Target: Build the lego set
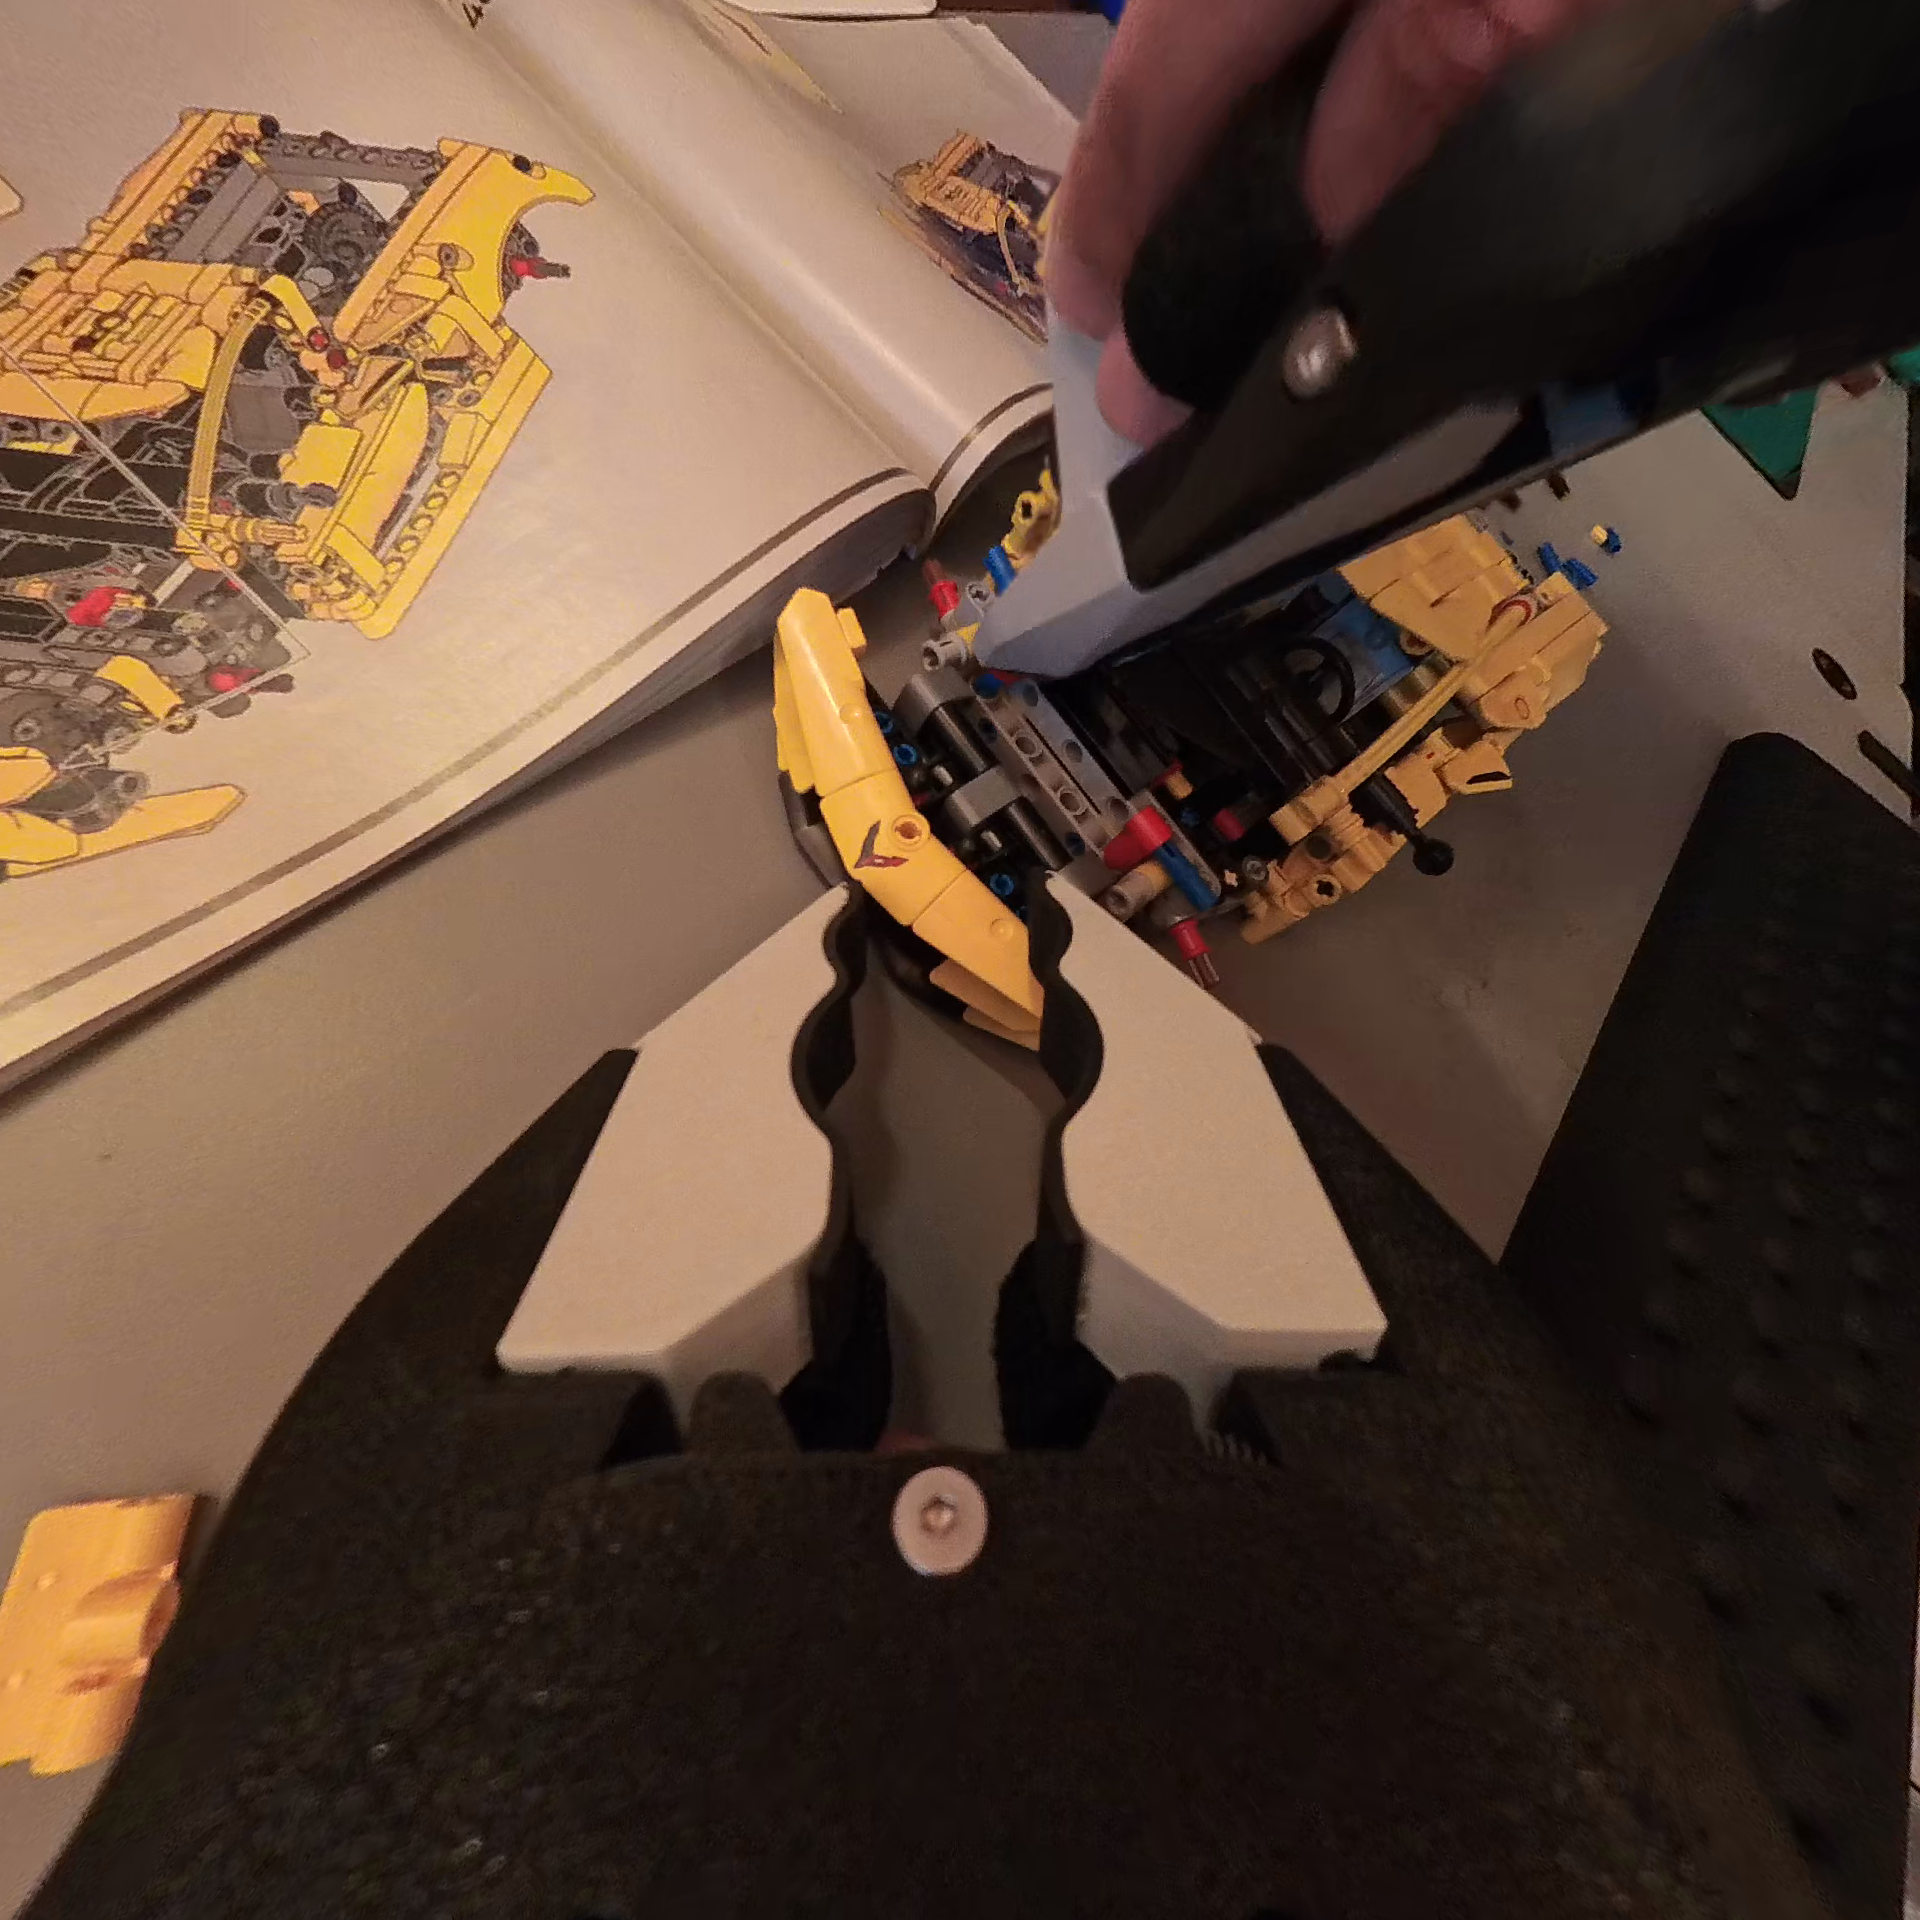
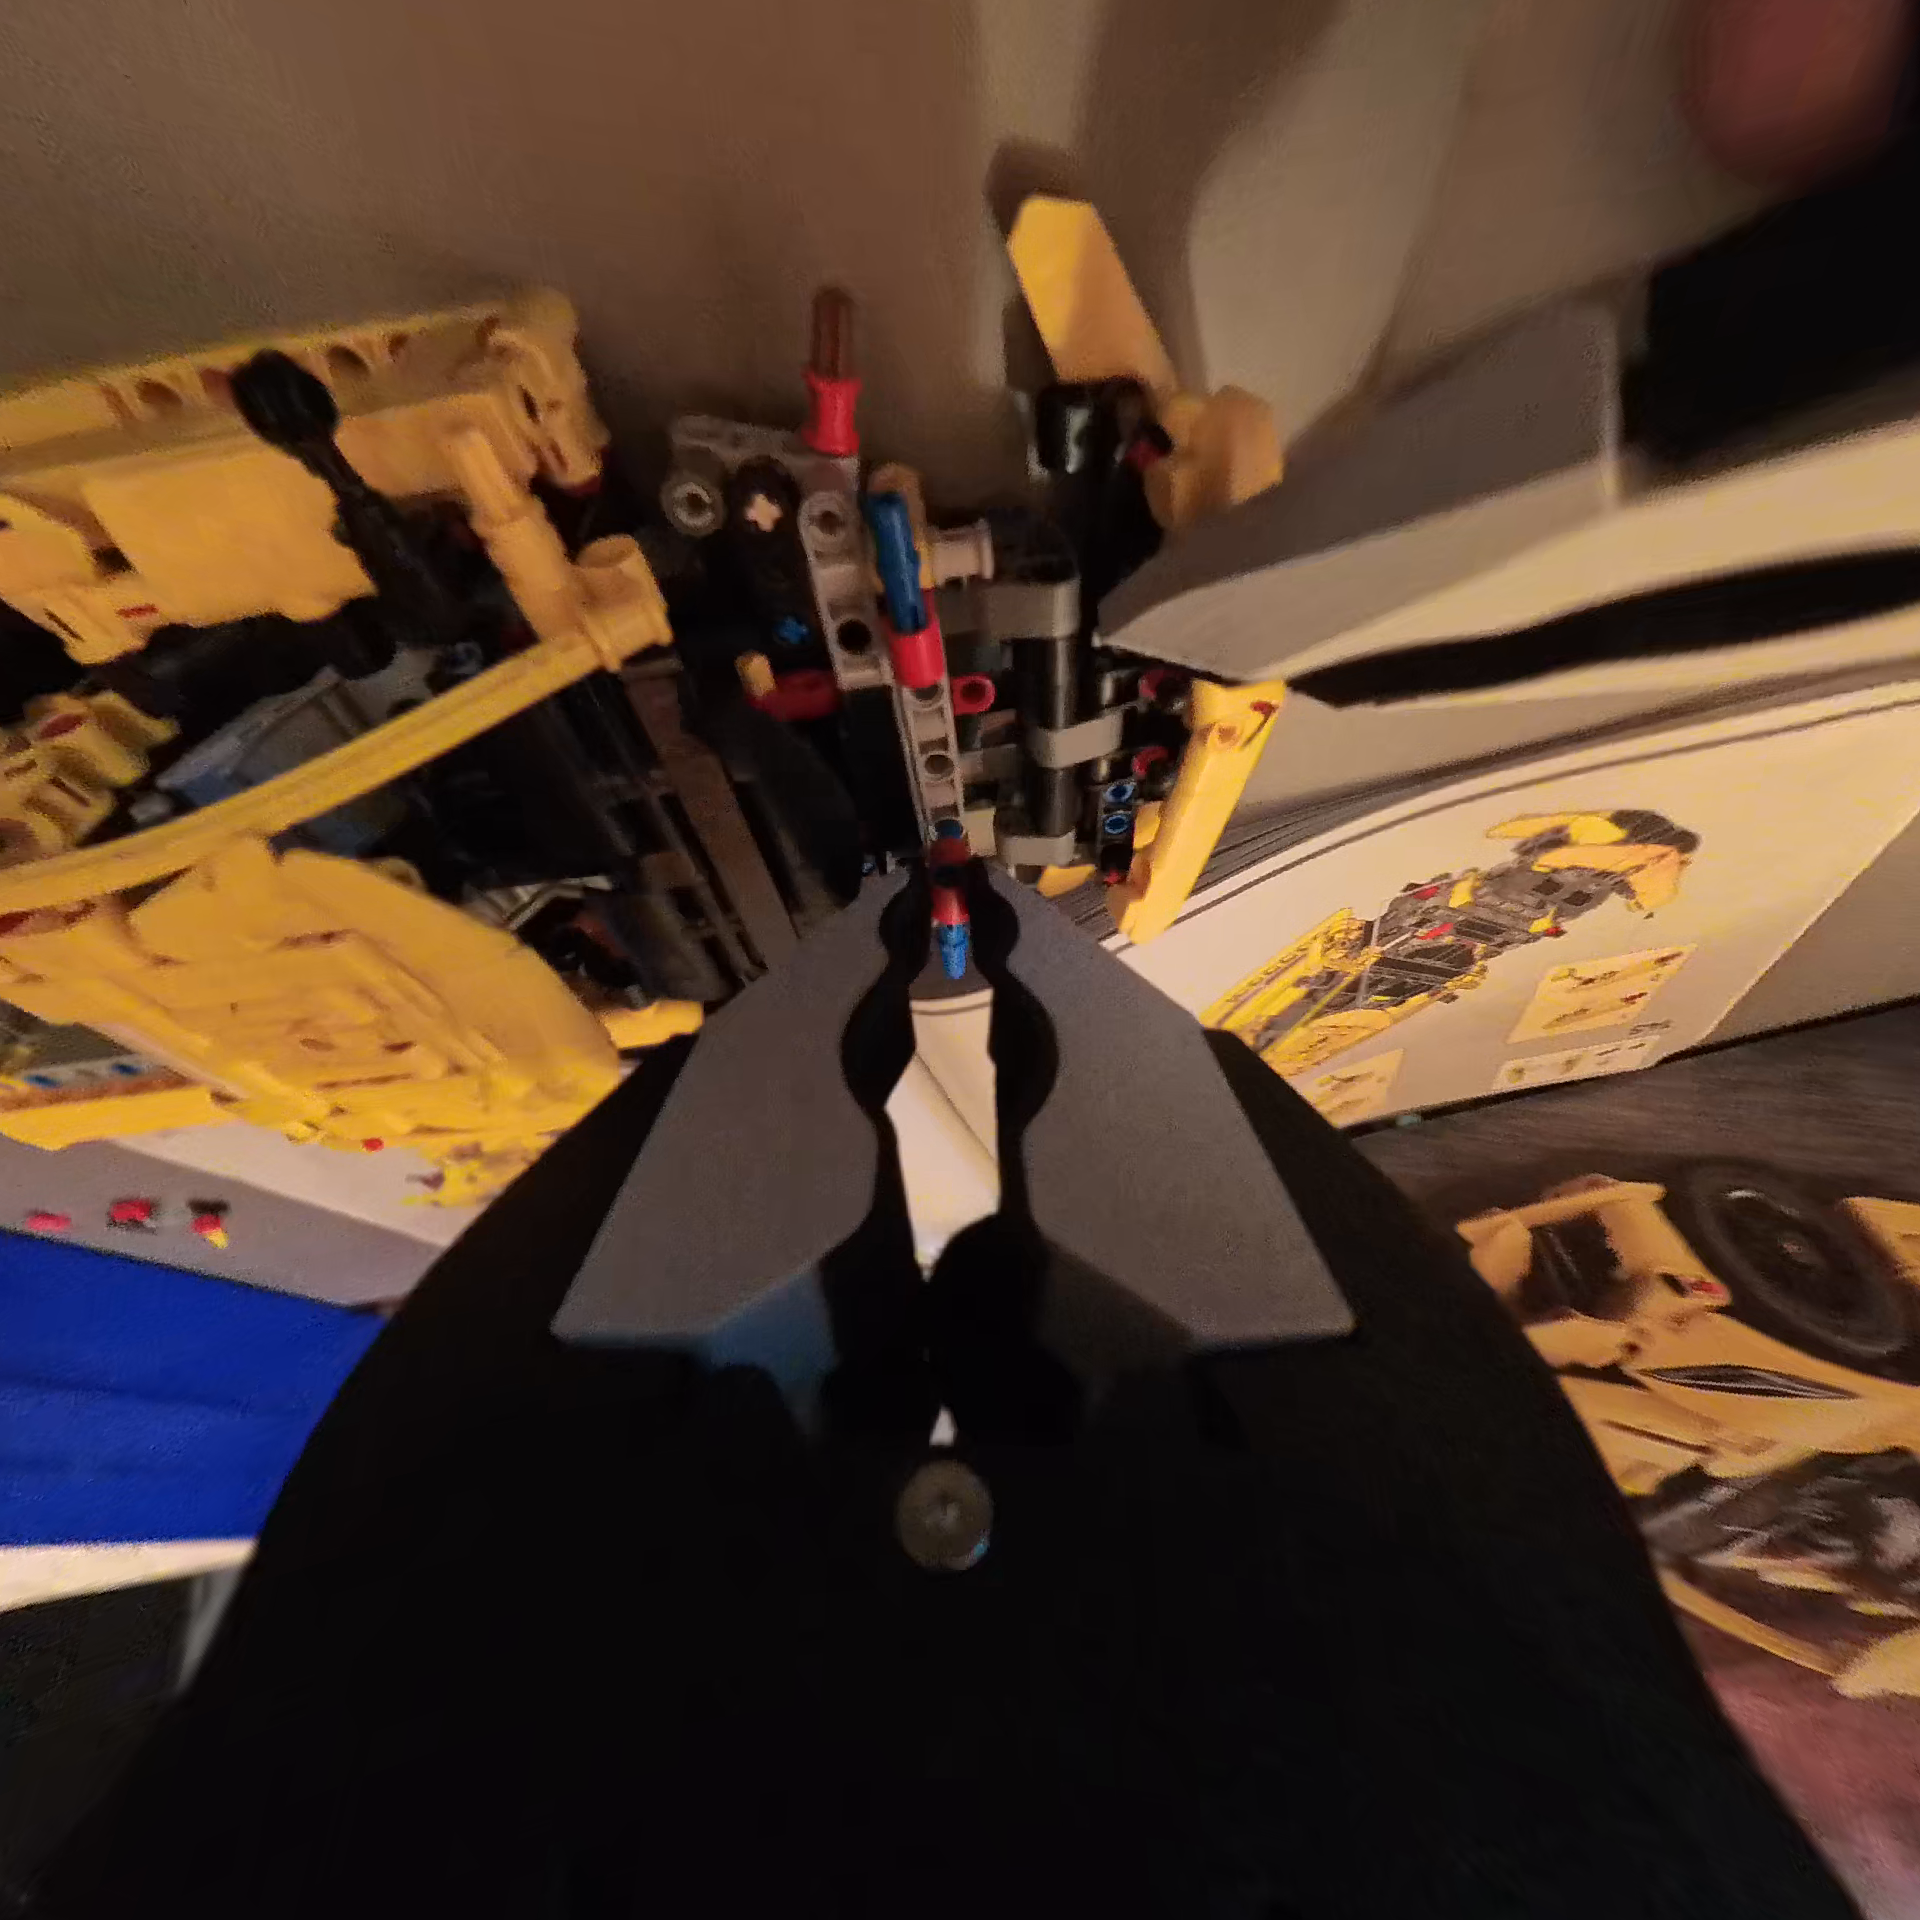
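Left gripper (image 1: 951,935), in the left wrist view, had its pale fingers pinching the lower tip of the yellow curved panel (image 1: 873,800) at the end of the half-built lego model (image 1: 1195,758). That model lay on the grey bench (image 1: 364,1195) just past the fingertips, its long axis running away toward the right edge, with the open instruction booklet (image 1: 520,416) beside it toward the far left corner. A loose yellow piece (image 1: 83,1621) sat near the bench's near left edge. From the upper right, a hand (image 1: 1195,177) brought the right gripper (image 1: 1039,623) down onto the middle of the model.

Seen from the right wrist view, the right gripper (image 2: 951,914) was nearly pressed together on a small red-and-blue pin (image 2: 951,914), held lengthwise along its fingers and pointing at the lower end of a grey holed beam (image 2: 930,738) on the model (image 2: 312,831). The pin's tip seemed to touch the beam or sit just short of it; blur made that hard to settle. My judgement: the coming push ran straight ahead along the pin's axis, the right gripper being the nearer one, while the left steadied the model. The printed box (image 2: 1610,1403) lay at lower right. No container showed in either view.
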